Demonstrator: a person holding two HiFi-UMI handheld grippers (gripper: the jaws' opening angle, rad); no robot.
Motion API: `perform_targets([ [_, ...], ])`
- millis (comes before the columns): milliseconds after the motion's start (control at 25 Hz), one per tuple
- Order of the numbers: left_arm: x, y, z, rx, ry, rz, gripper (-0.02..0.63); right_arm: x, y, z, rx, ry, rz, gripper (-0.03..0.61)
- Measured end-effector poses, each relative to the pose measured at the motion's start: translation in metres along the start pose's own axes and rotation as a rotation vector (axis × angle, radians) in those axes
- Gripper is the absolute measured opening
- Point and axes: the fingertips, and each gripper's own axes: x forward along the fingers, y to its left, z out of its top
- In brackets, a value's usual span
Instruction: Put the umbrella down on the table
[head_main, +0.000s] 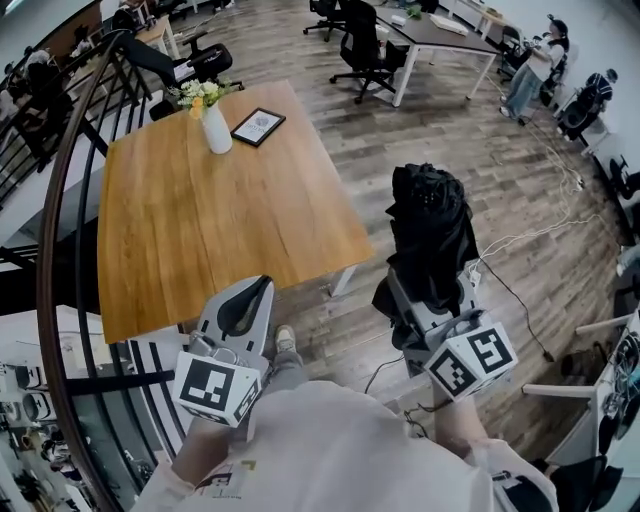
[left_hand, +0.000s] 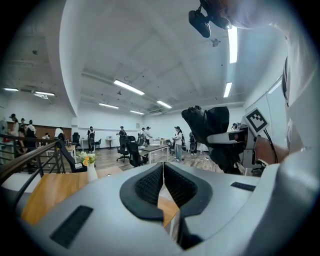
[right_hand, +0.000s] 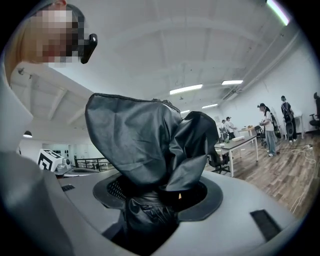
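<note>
Jaws: right gripper (right_hand: 152, 196) clamps crumpled glossy black umbrella (right_hand: 134, 135); left gripper (left_hand: 163, 186) closed, empty.

White flower vase (head_main: 216, 130) beside black-framed card (head_main: 259, 127); office chairs (head_main: 362, 45) behind; railing (head_main: 45, 260) left.

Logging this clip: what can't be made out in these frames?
- Umbrella handle: hidden in every view; its own black fabric and the right gripper cover it.
- Print on the framed card beside the vase: too small, head view.
- Table in the left gripper view: mostly hidden behind the shut left gripper.
</note>
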Motion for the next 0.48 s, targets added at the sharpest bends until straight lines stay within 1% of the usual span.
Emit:
perform_targets([
  [80, 0.01, 0.002, -0.007, -0.004, 0.001, 0.003, 0.023, 0.006, -0.008, -0.006, 0.023, 0.006, 0.011, 0.281],
  [160, 0.028, 0.016, -0.011, -0.014, 0.016, -0.015, 0.023, 0.028, -0.014, -0.01, 0.039, 0.022, 0.011, 0.281],
  [280, 0.068, 0.075, -0.015, -0.031, 0.05, -0.044, 0.023, 0.097, -0.017, -0.014, 0.06, 0.071, 0.004, 0.281],
  [400, 0.101, 0.132, -0.026, -0.042, 0.07, -0.034, 0.023, 0.16, -0.023, -0.03, 0.064, 0.13, -0.013, 0.281],
  [480, 0.115, 0.156, -0.038, -0.066, 0.088, -0.033, 0.023, 0.19, -0.027, -0.045, 0.091, 0.159, -0.021, 0.281],
])
